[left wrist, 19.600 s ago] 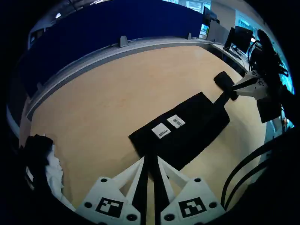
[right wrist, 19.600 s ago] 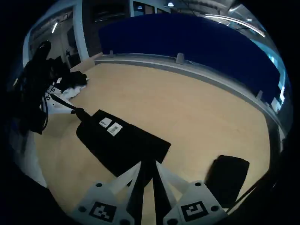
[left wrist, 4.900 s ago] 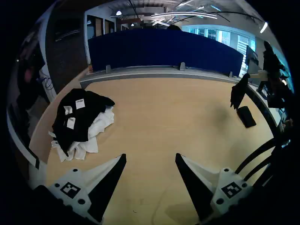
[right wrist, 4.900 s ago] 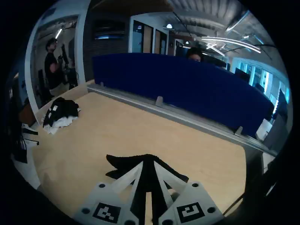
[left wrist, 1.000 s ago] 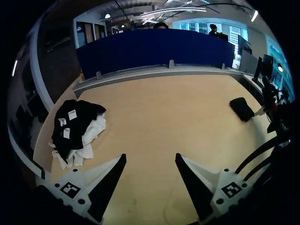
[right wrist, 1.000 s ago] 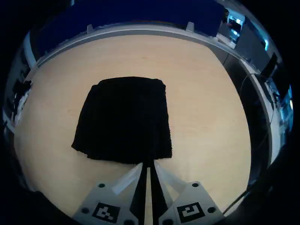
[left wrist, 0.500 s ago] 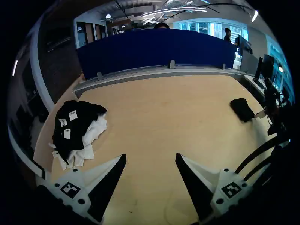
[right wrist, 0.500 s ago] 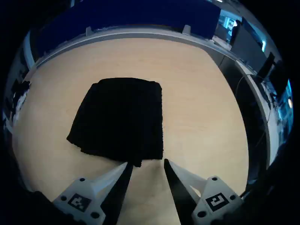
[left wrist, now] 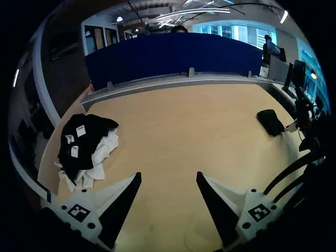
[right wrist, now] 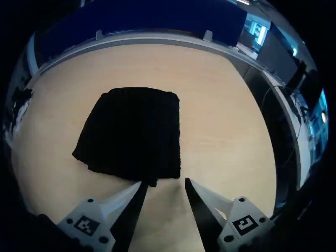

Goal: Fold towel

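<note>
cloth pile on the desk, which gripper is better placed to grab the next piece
Left, probably. The left gripper is open and faces the cloth pile, just ahead beside its fingers. The right gripper hangs open at the folded black towel, far from the pile.

left gripper (left wrist: 167, 174): white plastic fingers (left wrist: 105, 196), wedge-shaped, with black inner pads (left wrist: 122, 206) tapering to points. One square black-and-white fiducial tag (left wrist: 79, 212) per finger base, dark screw holes (left wrist: 82, 190) around it. right gripper (right wrist: 166, 182): same build, white wedges, black pads, one fiducial tag per finger.
</note>
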Demonstrator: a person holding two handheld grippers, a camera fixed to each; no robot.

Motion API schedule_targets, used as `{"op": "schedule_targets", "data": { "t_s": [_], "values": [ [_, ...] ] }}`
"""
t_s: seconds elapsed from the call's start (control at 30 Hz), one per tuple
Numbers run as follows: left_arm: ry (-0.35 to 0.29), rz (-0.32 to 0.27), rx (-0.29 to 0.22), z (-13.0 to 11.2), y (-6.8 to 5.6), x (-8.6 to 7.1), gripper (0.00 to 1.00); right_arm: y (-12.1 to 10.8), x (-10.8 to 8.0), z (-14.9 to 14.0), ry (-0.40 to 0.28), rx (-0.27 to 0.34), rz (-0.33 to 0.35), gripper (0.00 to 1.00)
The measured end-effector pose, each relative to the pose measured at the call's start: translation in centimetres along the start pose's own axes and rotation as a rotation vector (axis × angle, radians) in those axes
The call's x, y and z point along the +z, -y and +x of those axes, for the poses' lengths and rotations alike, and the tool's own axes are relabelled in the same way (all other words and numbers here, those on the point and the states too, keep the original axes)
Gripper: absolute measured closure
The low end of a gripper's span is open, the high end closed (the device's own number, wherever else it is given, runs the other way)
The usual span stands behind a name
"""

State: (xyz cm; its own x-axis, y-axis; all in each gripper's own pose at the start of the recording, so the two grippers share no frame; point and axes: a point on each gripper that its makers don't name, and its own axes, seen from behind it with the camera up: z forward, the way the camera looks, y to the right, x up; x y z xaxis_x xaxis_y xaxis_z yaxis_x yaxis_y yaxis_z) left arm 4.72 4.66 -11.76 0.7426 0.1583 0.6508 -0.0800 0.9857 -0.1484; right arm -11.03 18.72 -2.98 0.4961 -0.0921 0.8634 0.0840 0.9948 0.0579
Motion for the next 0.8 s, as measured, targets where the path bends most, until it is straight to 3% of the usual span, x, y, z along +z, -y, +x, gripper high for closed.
{"op": "schedule_targets", "data": {
  "t_s": [0.37,0.5,0.8],
  "values": [
    [0.003,0.006,0.001,-0.4,0.1,-0.1,0.03,-0.1,0.2,-0.1,0.011,-0.022,0.013,0.31],
    [0.002,0.008,0.000,-0.3,0.1,-0.1,0.02,0.0,-0.2,0.0,0.009,-0.016,0.015,0.19],
    [-0.003,0.006,-0.005,0.0,0.3,0.0,0.03,0.4,-1.8,0.4,-0.032,-0.021,0.018,0.03]
  ]
}}
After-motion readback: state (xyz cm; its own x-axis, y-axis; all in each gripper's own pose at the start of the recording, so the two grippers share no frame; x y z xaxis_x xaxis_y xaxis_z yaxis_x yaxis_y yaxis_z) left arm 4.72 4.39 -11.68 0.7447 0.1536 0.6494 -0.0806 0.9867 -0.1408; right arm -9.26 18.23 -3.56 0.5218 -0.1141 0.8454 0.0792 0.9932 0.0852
